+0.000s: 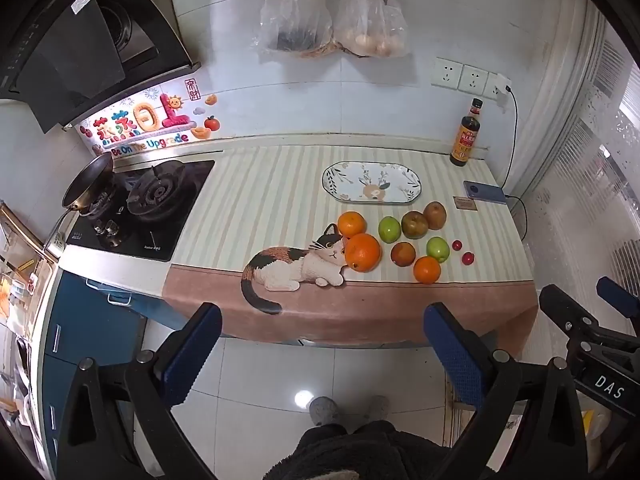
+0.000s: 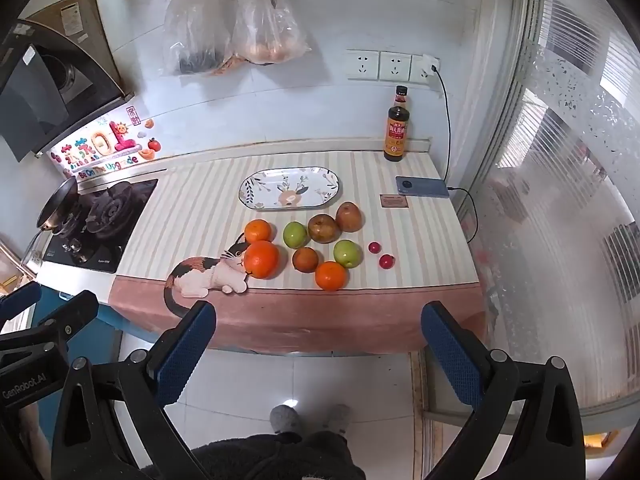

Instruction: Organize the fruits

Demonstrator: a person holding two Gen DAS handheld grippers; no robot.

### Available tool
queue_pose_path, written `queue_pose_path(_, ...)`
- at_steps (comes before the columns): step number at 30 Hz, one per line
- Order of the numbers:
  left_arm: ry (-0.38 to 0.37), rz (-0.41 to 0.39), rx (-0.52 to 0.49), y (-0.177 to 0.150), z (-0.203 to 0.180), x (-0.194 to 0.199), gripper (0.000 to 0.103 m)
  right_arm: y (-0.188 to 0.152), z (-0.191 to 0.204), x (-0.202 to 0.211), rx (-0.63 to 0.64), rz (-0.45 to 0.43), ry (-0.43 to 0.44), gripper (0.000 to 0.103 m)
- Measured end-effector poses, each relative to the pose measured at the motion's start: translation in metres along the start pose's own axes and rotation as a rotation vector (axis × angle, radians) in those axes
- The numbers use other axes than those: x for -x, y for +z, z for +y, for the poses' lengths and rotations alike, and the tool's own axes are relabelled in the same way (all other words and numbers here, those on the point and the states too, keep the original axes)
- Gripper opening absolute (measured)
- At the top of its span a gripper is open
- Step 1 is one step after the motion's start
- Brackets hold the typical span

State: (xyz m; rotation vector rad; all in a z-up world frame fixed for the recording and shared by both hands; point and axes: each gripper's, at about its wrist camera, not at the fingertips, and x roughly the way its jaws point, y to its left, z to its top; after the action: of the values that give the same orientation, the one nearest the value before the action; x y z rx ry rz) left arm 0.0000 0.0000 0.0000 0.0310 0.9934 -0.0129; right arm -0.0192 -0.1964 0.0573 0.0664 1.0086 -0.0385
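Several fruits lie loose on the striped cloth of the counter: three oranges, the largest (image 1: pixel 363 252) (image 2: pixel 261 259) by the cat print, two green apples (image 1: pixel 389 229) (image 2: pixel 295 234), brownish pears (image 1: pixel 435 215) (image 2: pixel 349 217) and two small red fruits (image 1: pixel 467 258) (image 2: pixel 386 261). An empty oval plate (image 1: pixel 372 182) (image 2: pixel 290 188) with a deer print sits behind them. My left gripper (image 1: pixel 322 354) is open and empty, held in front of the counter above the floor. My right gripper (image 2: pixel 318 354) is open and empty, likewise short of the counter edge.
A dark sauce bottle (image 1: pixel 466 134) (image 2: pixel 396 130) stands at the back right by the wall. A phone (image 1: pixel 485 192) (image 2: pixel 422 187) on a charging cable lies next to it. A gas stove (image 1: pixel 142 208) with a pan (image 1: pixel 88 180) is at the left. Plastic bags (image 2: pixel 236 28) hang on the wall.
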Motion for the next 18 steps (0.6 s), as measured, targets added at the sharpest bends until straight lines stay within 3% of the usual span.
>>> queue_pose_path(18, -0.005, 0.000, -0.001, 0.003, -0.006, -0.001, 0.103, -0.002, 0.000, 0.002, -0.007, -0.006, 0.011, 0.103)
